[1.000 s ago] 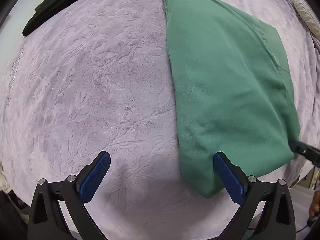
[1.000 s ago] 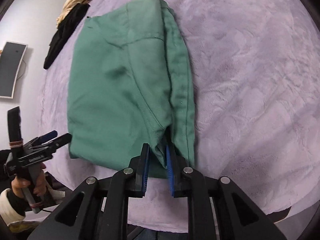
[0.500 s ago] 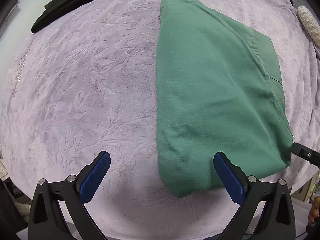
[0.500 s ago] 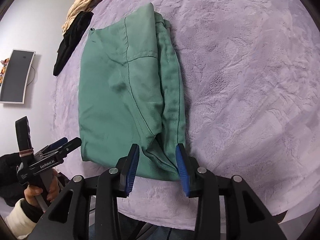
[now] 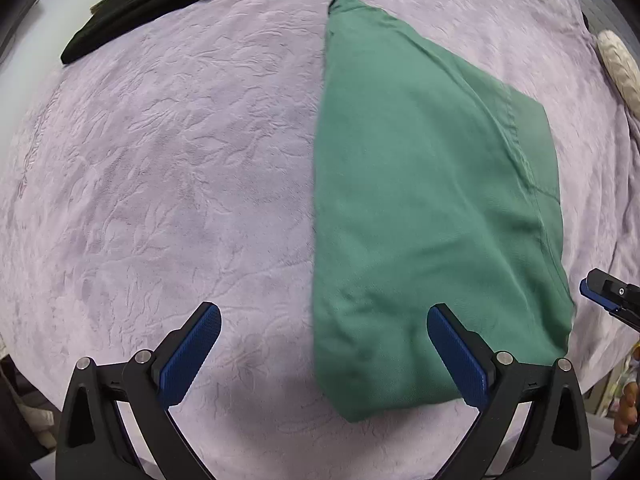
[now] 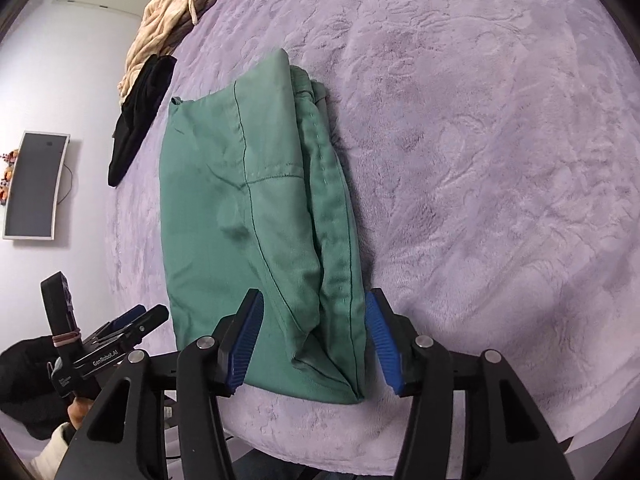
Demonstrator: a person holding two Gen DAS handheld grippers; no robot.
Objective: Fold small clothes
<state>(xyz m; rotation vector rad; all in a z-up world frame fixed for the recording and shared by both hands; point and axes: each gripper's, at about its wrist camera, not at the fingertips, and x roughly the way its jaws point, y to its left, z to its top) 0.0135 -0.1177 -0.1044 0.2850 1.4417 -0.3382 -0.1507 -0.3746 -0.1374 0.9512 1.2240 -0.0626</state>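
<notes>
One black garment (image 5: 160, 4) and cream knit (image 6: 168, 28) beyond green shorts (image 6: 256, 216)

A lilac embossed blanket (image 6: 480, 160) covers the surface. At its eleven o'clock edge lies a black garment (image 6: 140, 120), touching a cream cable-knit piece (image 6: 168, 20). A grey wall panel (image 6: 34, 186) hangs at nine o'clock

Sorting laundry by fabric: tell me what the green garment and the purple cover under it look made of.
Green garment: looks like smooth woven cotton or a blend, matte; stitched seams and soft creases show. Purple cover: seems plush fleece or velvet, with an embossed leaf pattern and a brushed, shaded nap.
</notes>
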